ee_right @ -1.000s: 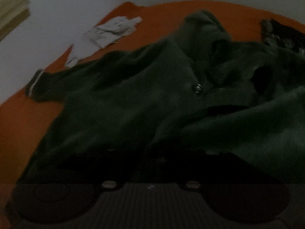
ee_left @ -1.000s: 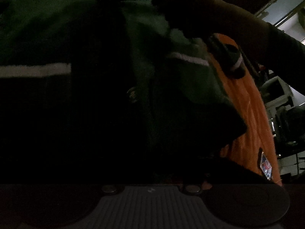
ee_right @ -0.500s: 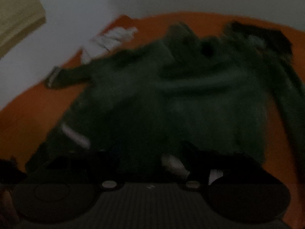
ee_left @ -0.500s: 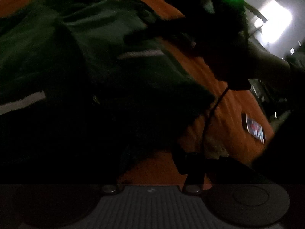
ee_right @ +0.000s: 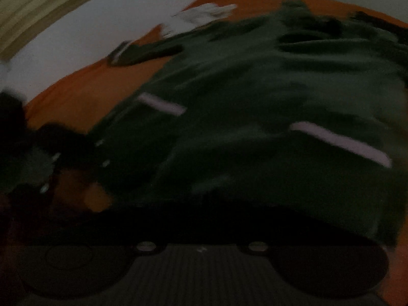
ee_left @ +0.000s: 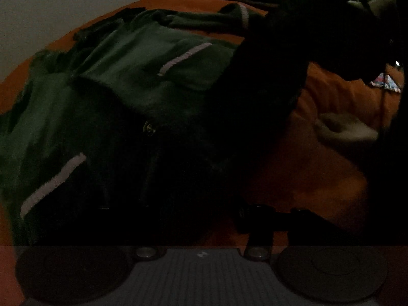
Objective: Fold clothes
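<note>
Compared with half a second ago, the left wrist view has swung around: the green garment (ee_left: 132,81) now fills the left and centre of the frame, and the orange bed cover (ee_left: 331,107) opens up at the right. The dark arm and device with the green light that sat at the upper right now show only as a black mass (ee_left: 293,51) across the upper centre and right. In the right wrist view the garment (ee_right: 255,89) looms larger and nearer, blurred, and fills the centre and right of the frame.

The garment is dark green, spread rumpled on the bed, with pale stripes (ee_left: 183,58) on folded-over panels and a small round button (ee_left: 149,127) near the middle. 1 striped cuff (ee_right: 125,53) lies out toward the upper left in the right wrist view, near a pale crumpled cloth (ee_right: 201,15).

The left gripper (ee_left: 201,219) and the right gripper (ee_right: 201,219) are both closing. Their fingertips are lost in shadow over the cloth, so I cannot tell whether either one clamps the garment.
</note>
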Demonstrator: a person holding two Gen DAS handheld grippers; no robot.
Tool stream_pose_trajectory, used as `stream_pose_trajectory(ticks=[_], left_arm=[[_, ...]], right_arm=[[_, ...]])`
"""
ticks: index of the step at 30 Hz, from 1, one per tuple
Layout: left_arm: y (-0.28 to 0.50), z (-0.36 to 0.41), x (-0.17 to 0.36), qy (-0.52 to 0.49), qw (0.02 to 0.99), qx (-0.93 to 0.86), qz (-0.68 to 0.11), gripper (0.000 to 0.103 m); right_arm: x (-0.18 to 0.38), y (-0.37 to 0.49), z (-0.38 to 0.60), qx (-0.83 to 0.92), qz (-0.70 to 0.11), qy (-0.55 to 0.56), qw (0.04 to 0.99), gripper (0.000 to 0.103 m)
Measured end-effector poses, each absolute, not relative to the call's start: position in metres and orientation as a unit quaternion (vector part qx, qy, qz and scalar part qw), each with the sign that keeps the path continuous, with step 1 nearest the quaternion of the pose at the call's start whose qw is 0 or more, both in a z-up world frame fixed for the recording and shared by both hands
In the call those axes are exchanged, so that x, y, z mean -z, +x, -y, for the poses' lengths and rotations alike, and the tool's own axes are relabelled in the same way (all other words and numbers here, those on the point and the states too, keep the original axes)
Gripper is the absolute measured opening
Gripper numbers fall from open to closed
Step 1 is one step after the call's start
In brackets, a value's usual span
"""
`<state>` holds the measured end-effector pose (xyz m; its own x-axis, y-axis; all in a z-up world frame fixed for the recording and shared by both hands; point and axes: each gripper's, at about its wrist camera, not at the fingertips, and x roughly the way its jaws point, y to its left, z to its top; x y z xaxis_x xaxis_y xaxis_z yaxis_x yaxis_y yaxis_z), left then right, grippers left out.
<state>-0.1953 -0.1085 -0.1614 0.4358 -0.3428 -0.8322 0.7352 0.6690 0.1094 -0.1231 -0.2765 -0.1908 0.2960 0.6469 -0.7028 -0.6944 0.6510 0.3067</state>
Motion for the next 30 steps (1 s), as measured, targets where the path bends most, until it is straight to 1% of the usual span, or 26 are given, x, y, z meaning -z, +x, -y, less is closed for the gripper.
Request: stream_pose_trajectory(ticks=[1,4,7,11,12,13,14,16,21,25,27,28,29,30], left_arm=[[-0.198,0.108,0.161,0.240,0.813,0.333,-0.412,0.035],[-0.202,0.109,0.164,0.244,0.811,0.343,-0.406,0.022],[-0.208,0.113,0.164,0.255,0.810,0.352,-0.394,0.013],[-0.215,0.117,0.162,0.248,0.809,0.357,-0.396,0.010],[-0.217,0.118,0.162,0.246,0.807,0.360,-0.398,0.010],[-0.220,0.120,0.162,0.247,0.806,0.362,-0.398,0.010],[-0.223,0.122,0.163,0.248,0.802,0.366,-0.402,0.010],[-0.230,0.125,0.165,0.252,0.797,0.368,-0.406,0.010],[-0.238,0.126,0.158,0.260,0.808,0.359,-0.388,0.012],[-0.234,0.123,0.154,0.281,0.817,0.343,-0.369,0.016],[-0.227,0.122,0.156,0.288,0.817,0.336,-0.369,0.022],[-0.224,0.121,0.157,0.290,0.817,0.333,-0.371,0.024],[-0.222,0.121,0.158,0.291,0.816,0.332,-0.372,0.024],[-0.220,0.120,0.158,0.292,0.816,0.332,-0.371,0.024]], right_arm=[[0.192,-0.132,0.274,-0.429,-0.414,-0.044,0.802,0.047],[0.199,-0.153,0.263,-0.467,-0.397,-0.099,0.783,0.046],[0.208,-0.168,0.253,-0.477,-0.382,-0.152,0.777,0.046],[0.214,-0.178,0.248,-0.478,-0.354,-0.194,0.780,0.046],[0.216,-0.180,0.247,-0.477,-0.348,-0.205,0.781,0.040],[0.217,-0.182,0.246,-0.476,-0.343,-0.215,0.781,0.024],[0.218,-0.183,0.246,-0.475,-0.339,-0.224,0.780,0.019],[0.217,-0.183,0.247,-0.480,-0.329,-0.226,0.781,0.012],[0.203,-0.185,0.256,-0.512,-0.320,-0.218,0.766,0.010],[0.209,-0.186,0.254,-0.518,-0.345,-0.226,0.750,0.011],[0.215,-0.180,0.251,-0.507,-0.363,-0.210,0.753,0.012],[0.216,-0.177,0.250,-0.502,-0.369,-0.198,0.757,0.019],[0.216,-0.175,0.248,-0.501,-0.372,-0.182,0.760,0.030],[0.216,-0.173,0.247,-0.500,-0.374,-0.168,0.763,0.044]])
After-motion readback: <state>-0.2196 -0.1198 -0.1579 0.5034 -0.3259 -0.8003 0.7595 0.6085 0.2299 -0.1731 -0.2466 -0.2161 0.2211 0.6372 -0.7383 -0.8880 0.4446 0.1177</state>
